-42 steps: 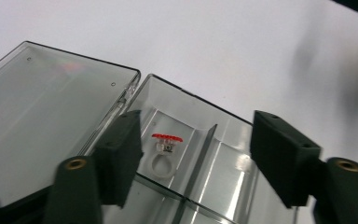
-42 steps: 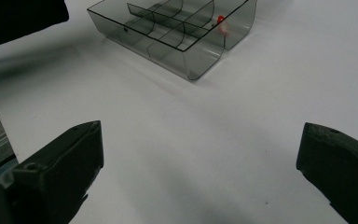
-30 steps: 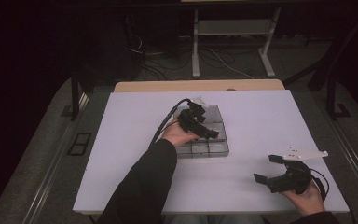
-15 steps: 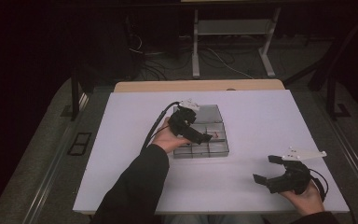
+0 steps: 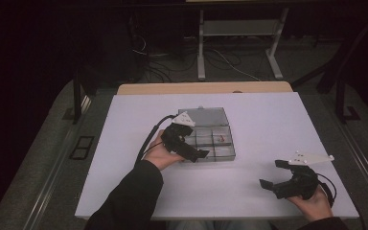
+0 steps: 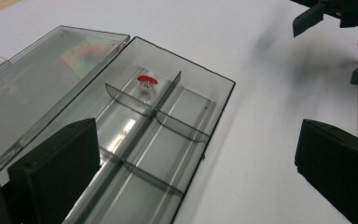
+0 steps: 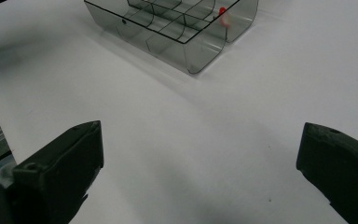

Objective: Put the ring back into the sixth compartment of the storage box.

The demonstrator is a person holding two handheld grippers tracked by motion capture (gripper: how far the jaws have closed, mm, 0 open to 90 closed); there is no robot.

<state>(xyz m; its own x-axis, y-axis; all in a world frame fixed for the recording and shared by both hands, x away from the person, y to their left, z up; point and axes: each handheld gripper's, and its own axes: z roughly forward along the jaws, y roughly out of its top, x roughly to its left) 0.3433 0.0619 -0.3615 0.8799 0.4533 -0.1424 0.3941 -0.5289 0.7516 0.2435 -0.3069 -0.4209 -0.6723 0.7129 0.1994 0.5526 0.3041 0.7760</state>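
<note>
The left gripper (image 5: 195,151), jaws spread and empty, hangs over the near-left edge of the open smoky clear plastic compartment box (image 6: 186,112) mid-bench. A small red-capped piece (image 6: 146,80) sits in one far compartment. A careless descent could knock a thin divider or shove the light box; the right gripper (image 5: 273,175), also spread and empty, waits near the bench's near-right corner.

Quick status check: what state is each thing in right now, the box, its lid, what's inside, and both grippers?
Compartment box: open, resting on the table.
Lid: swung back, lying flat beside the box.
Red item: sitting in one compartment; the others look empty.
Left gripper: open, holding nothing.
Right gripper: open, holding nothing.
</note>
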